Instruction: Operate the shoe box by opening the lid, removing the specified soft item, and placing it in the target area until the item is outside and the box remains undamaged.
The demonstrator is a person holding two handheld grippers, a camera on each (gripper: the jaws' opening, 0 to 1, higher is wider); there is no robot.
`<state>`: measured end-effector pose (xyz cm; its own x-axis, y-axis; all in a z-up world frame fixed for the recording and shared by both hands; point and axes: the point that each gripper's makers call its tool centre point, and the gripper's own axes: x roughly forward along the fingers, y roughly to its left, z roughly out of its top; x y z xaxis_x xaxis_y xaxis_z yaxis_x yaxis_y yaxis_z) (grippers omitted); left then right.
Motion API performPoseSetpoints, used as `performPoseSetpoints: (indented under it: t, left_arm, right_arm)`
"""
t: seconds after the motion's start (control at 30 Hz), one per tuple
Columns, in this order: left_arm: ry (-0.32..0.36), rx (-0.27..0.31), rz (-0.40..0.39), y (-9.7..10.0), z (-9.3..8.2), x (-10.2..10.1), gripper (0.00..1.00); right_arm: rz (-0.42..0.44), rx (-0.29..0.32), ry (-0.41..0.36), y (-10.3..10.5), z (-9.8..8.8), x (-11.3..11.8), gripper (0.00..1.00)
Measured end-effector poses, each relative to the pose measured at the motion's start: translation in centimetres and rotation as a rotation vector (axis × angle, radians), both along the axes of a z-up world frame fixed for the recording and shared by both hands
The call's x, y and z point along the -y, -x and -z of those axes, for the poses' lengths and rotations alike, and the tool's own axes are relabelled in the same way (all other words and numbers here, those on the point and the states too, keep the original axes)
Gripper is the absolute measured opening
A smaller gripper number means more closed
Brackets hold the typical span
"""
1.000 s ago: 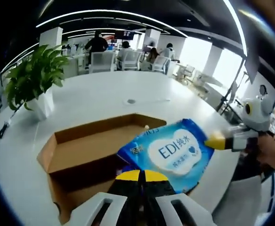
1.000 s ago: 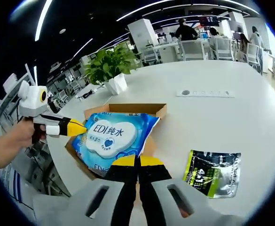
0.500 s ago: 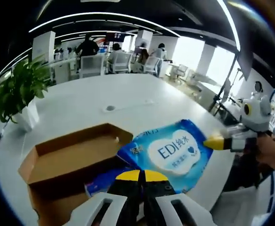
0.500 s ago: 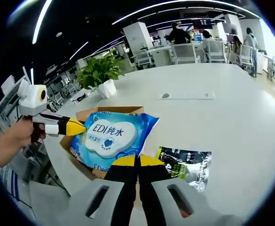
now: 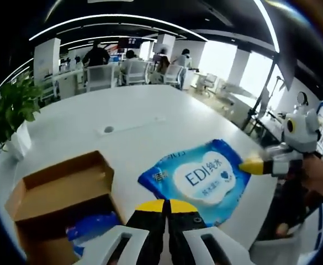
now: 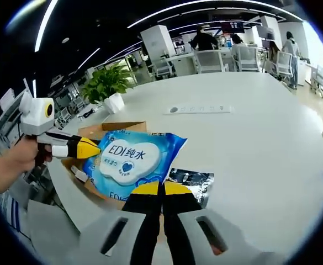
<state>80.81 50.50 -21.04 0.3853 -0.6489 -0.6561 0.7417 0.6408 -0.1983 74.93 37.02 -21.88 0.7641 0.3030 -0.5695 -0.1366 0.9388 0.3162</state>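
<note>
While both grippers [image 5: 164, 205] [image 6: 162, 188] pinch the pack [image 5: 202, 178], held clear of the open box [image 5: 56, 190] at lower left, setting it down is left.

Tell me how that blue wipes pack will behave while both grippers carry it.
The wipes pack, pinched at opposite ends by the left gripper and right gripper, looks soft, so it may sag between them. Its glossy film probably slips easily. It stays fairly flat, suggesting modest weight.

box [image 6: 98, 131] mostly hidden (behind wipes pack [image 6: 132, 163])
</note>
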Motion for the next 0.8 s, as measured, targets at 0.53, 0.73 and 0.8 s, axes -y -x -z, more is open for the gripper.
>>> performPoseSetpoints:
  t: [0.53, 0.73, 0.8]
  left_arm:
    - [-0.099, -0.045, 0.033, 0.3, 5.8, 3.9, 0.0]
    - [-0.125, -0.067, 0.021, -0.3, 7.6, 4.0, 0.0]
    - [-0.139, -0.069, 0.025, -0.4, 8.3, 4.1, 0.0]
  right_arm:
    - [0.004, -0.068, -0.018, 0.6, 6.1, 3.3, 0.0]
    - [-0.017, -0.087, -0.022, 0.2, 8.1, 3.7, 0.0]
    - [-0.021, -0.093, -0.019, -0.1, 8.8, 3.7, 0.0]
